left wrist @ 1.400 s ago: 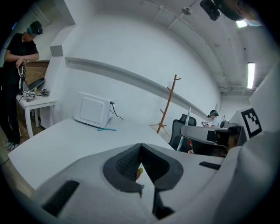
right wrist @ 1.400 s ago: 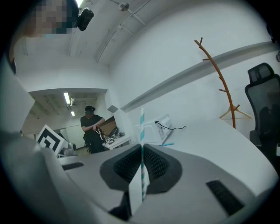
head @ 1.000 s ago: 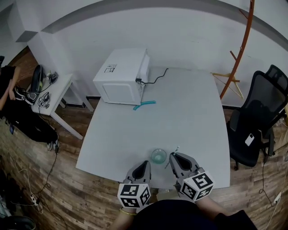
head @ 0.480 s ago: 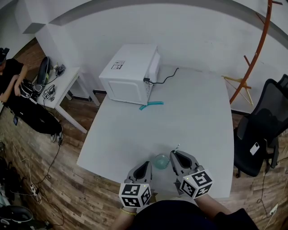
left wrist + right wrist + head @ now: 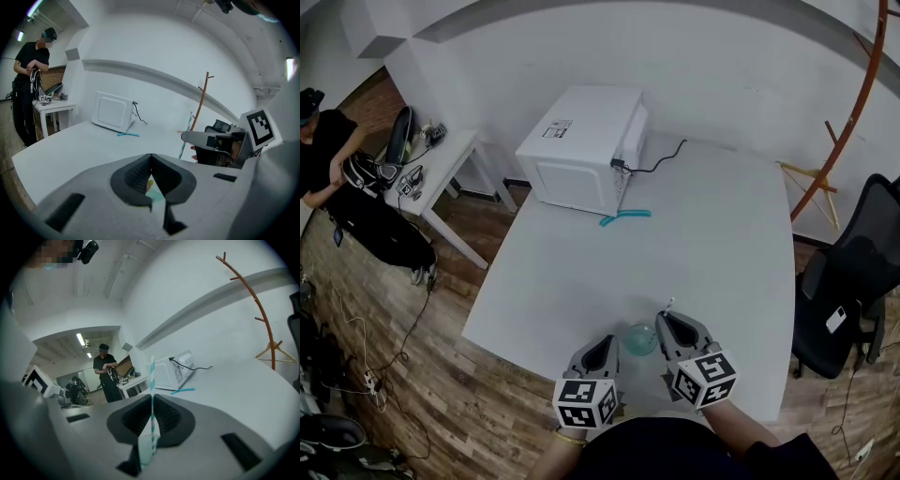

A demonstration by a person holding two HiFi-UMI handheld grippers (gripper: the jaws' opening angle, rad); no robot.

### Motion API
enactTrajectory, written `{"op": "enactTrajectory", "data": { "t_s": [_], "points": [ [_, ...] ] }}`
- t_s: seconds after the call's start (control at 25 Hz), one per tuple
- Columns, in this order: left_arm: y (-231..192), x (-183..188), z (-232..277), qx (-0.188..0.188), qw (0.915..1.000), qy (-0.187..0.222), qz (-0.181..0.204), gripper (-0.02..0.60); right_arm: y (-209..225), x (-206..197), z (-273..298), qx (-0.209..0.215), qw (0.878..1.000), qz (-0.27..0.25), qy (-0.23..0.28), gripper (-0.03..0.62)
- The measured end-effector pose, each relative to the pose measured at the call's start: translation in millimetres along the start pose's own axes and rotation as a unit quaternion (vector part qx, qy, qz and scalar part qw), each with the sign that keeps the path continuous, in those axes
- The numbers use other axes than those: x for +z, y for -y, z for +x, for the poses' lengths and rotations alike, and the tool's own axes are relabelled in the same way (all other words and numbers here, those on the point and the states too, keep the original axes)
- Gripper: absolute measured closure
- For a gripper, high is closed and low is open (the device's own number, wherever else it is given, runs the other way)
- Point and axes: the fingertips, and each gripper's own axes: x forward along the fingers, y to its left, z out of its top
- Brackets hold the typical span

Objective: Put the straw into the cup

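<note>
A clear teal-tinted cup [image 5: 639, 338] stands near the front edge of the white table [image 5: 703, 244], between my two grippers. My right gripper [image 5: 668, 323] is just right of the cup and is shut on a white straw with teal stripes [image 5: 151, 376], which sticks up out of the jaws. The straw's tip [image 5: 669, 305] shows beyond the cup. My left gripper [image 5: 607, 345] sits just left of the cup, jaws meeting at the tips with nothing held. Under its jaws [image 5: 150, 159] a sliver of the cup [image 5: 156, 197] shows.
A white microwave [image 5: 586, 150] with a black cord stands at the table's far left, with a blue strip [image 5: 624, 217] lying in front of it. A black office chair [image 5: 853, 281] and an orange coat rack [image 5: 853, 103] are at the right. A person [image 5: 328, 159] stands by a small side table [image 5: 431, 164].
The head view has swung left, so the table has shifted right in the picture. Both grippers and the cup have stayed close together near the front edge, the straw still held.
</note>
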Motion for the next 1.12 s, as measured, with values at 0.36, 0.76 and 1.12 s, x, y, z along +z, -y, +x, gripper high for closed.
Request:
{"op": "enactTrajectory", "data": {
  "t_s": [0.36,0.76,1.12],
  "points": [
    [-12.9,-21.4,6.1,0.024,0.9995,-0.020,-0.004,0.568,10.3,-33.1,12.5,-0.003,0.999,0.016,-0.034,0.559],
    [-25.9,-55.9,10.5,0.044,0.9974,-0.056,-0.012,0.566,13.7,-59.7,18.6,-0.003,0.998,0.016,-0.061,0.560],
    [-28.6,-64.4,9.4,0.047,0.9967,-0.065,-0.010,0.568,15.4,-74.2,23.3,-0.009,0.997,0.010,-0.075,0.559]
  ]
}}
